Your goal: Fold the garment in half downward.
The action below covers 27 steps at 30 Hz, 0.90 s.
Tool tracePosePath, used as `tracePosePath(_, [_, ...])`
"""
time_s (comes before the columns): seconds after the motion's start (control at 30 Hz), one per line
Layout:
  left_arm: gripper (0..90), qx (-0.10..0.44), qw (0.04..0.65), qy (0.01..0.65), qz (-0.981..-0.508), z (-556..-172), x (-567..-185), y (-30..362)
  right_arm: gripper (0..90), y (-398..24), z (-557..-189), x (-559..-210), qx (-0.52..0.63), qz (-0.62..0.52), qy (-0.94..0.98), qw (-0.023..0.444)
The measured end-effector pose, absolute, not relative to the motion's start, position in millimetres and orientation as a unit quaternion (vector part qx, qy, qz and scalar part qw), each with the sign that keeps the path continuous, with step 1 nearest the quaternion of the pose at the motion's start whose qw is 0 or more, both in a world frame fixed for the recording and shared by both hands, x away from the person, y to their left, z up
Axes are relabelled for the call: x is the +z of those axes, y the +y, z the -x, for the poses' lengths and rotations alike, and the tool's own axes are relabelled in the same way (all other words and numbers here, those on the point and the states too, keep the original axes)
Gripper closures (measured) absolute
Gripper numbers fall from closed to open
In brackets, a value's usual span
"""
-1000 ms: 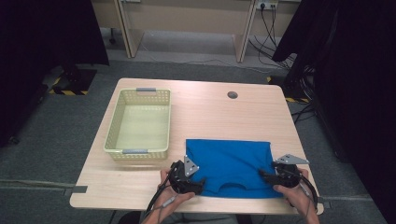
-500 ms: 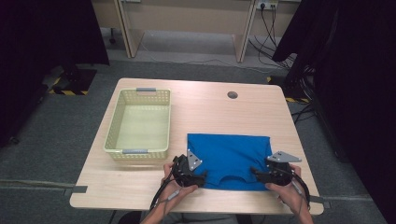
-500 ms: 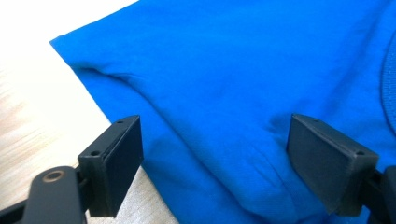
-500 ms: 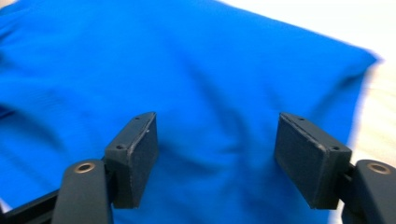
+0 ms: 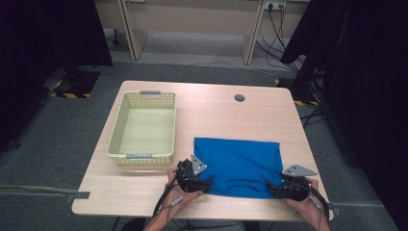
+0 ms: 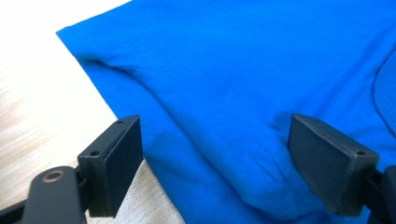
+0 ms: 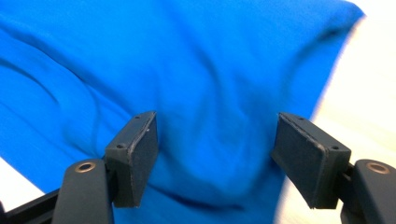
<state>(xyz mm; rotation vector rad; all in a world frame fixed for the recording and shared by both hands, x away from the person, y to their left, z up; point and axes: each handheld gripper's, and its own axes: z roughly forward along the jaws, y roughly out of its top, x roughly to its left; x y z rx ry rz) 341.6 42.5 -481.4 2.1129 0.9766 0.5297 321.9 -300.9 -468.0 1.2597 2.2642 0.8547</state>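
Since a second ago the right gripper [image 5: 275, 190] has slid inward along the near hem of the blue T-shirt [image 5: 238, 166], and its jaws have just been opening; they now stand wide, cloth bunched between them but not pinched. The left gripper [image 5: 208, 184] is also wide open, straddling the shirt's near corner, gripping nothing. Risk, as I judge it: closing here could catch only the top layer or drag the folded shirt askew, away from the yellow basket [image 5: 144, 127] beyond the left fingers
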Motion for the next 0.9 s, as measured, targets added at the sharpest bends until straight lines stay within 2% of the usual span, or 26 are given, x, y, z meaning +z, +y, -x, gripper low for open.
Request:
tracePosePath(0.13, [18.0,0.207,0.369,0.381,-0.822,-341.3,-481.2,42.1,29.3,-304.3,-320.7,-463.8,0.308,-0.455,0.811,0.203])
tracePosePath(0.3, [15.1,0.203,0.383,0.378,-0.818,-335.1,-476.9,35.6,26.0,-285.4,-319.9,-459.2,0.336,-0.441,0.807,0.201])
tracePosePath(0.47, [14.6,0.209,0.365,0.362,-0.832,-331.3,-478.8,29.4,25.9,-266.8,-321.6,-469.5,0.322,-0.425,0.822,0.198])
tracePosePath(0.7, [13.3,0.19,0.37,0.378,-0.827,-334.4,-481.6,35.2,24.9,-271.5,-314.7,-468.2,0.318,-0.416,0.835,0.171])
tracePosePath(0.9, [13.7,0.173,0.375,0.381,-0.827,-334.9,-481.6,36.8,21.6,-273.7,-318.5,-461.0,0.324,-0.424,0.827,0.177])
